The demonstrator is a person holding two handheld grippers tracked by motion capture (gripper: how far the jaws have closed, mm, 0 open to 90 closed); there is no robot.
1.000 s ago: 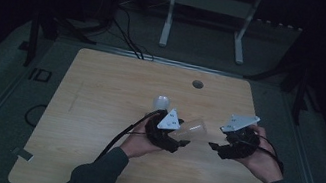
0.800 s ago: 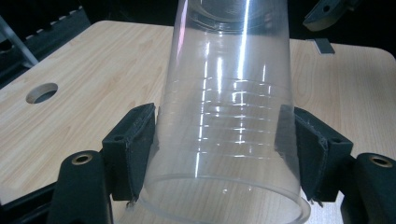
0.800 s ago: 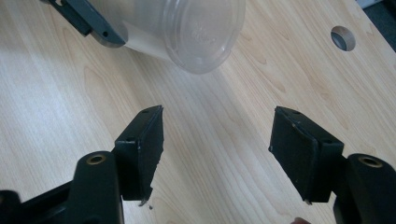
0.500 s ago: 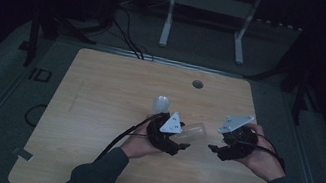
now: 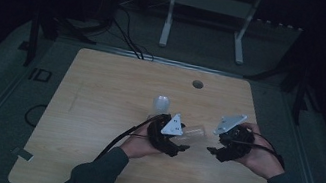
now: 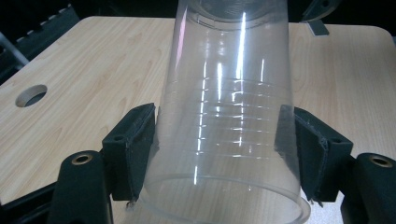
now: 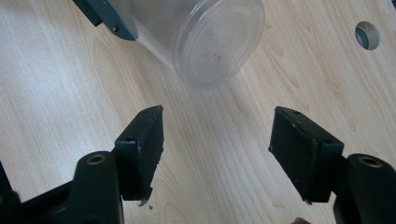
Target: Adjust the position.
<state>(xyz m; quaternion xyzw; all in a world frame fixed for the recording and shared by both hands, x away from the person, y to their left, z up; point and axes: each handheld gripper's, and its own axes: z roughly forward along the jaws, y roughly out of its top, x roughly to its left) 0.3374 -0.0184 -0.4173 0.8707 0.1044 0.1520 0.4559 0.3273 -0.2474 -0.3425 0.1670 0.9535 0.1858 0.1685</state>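
The left claw (image 6: 219,154) pinches a clear plastic cup (image 6: 229,116), one pad on each side of the wall close to the cup's open rim, so the cup sticks out from the claw with its closed bottom pointing toward the right claw (image 7: 217,154). That right claw stands spread with nothing between its pads, just short of the cup's bottom. In the high view the cup (image 5: 196,132) hangs between the two claws, near the middle of the tabletop (image 5: 96,110), with a second pale cup (image 5: 161,105) standing just beyond the left claw. The main risk, as I judge it, lies in the thin wall: it is slick and flexible, so squeezing harder could buckle or crack it, while easing off could let the cup slide out and roll across the tabletop. If the right claw closes on the tapered bottom off-centre, it may push the cup out of the left claw instead of taking it, or knock it toward the standing cup.
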